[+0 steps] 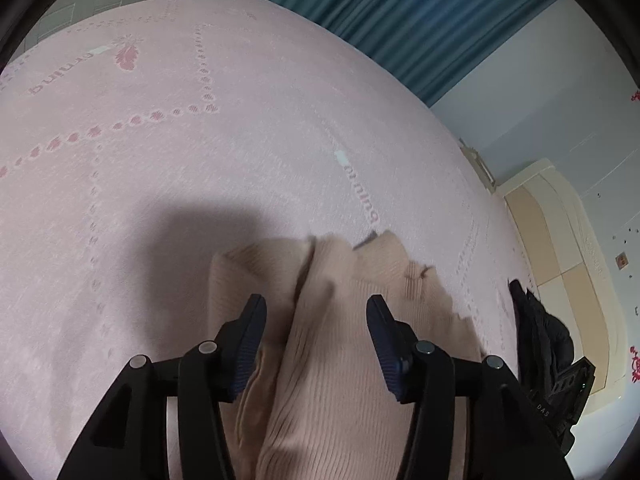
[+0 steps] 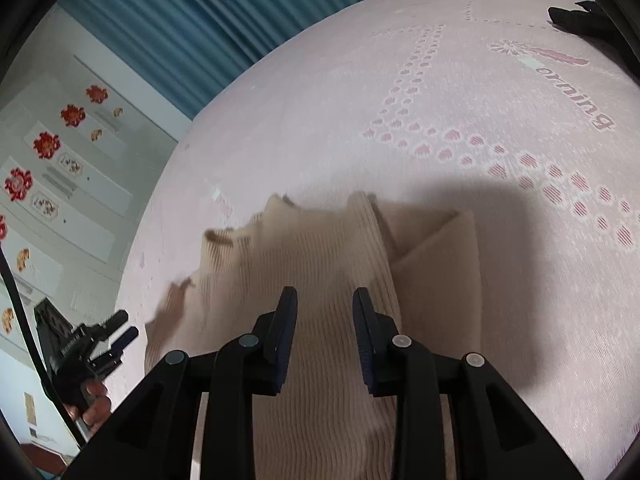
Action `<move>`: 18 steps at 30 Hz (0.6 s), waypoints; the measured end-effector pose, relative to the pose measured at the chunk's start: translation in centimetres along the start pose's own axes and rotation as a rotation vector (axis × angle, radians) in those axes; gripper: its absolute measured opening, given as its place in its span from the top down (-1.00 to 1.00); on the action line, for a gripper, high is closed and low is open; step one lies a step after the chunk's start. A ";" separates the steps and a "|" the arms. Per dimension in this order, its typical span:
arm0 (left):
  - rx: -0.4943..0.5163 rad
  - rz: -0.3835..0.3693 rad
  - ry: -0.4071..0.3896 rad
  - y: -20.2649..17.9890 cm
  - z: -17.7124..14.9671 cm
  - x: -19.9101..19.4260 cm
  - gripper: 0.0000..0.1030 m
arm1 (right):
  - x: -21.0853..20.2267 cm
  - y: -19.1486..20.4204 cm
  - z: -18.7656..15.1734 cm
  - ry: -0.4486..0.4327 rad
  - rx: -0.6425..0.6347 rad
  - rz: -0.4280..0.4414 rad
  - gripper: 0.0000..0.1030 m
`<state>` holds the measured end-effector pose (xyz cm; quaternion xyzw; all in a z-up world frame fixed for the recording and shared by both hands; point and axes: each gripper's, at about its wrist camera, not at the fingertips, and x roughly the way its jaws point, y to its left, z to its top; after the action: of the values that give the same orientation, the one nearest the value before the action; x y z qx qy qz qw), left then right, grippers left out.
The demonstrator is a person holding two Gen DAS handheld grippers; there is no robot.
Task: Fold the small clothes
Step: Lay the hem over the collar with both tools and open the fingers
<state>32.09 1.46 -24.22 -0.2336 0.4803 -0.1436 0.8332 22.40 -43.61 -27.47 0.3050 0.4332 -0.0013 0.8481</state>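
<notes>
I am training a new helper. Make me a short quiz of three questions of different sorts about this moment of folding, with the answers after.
1. True or false: the left gripper is clamped shut on the beige ribbed knit garment.
2. Multiple choice: the garment lies on A) a wooden table, B) a pink bedsheet with a dotted pattern, C) a grey carpet.
3. Short answer: what hangs behind the far edge of the bed?

Key
1. False: its jaws stand apart above the cloth, and so do those of the right gripper.
2. B.
3. A blue pleated curtain.
</notes>
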 end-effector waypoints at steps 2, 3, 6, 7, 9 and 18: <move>0.013 0.017 0.009 0.1 -0.8 -0.5 0.01 | -1.0 -0.1 -0.9 -0.002 -0.011 -0.016 0.45; 0.021 0.022 0.018 0.2 -1.4 -0.9 0.01 | -1.5 -0.2 -1.5 0.000 -0.018 -0.025 0.44; 0.040 0.040 0.039 0.5 -3.3 -1.9 0.00 | -3.1 -0.2 -3.4 0.001 -0.070 -0.072 0.43; 0.046 0.045 0.045 0.6 -3.9 -2.1 0.00 | -3.4 -0.2 -3.8 0.003 -0.084 -0.081 0.42; 0.074 0.056 0.068 0.8 -5.5 -2.5 0.00 | -4.0 -0.3 -5.2 0.016 -0.116 -0.092 0.41; 0.158 0.060 0.102 2.0 -10.2 -3.3 0.03 | -4.8 -2.1 -8.4 0.057 -0.150 -0.095 0.41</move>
<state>21.64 2.18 -27.20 -0.1448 0.5160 -0.1678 0.8274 12.67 -42.21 -28.69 0.2198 0.4702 -0.0003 0.8548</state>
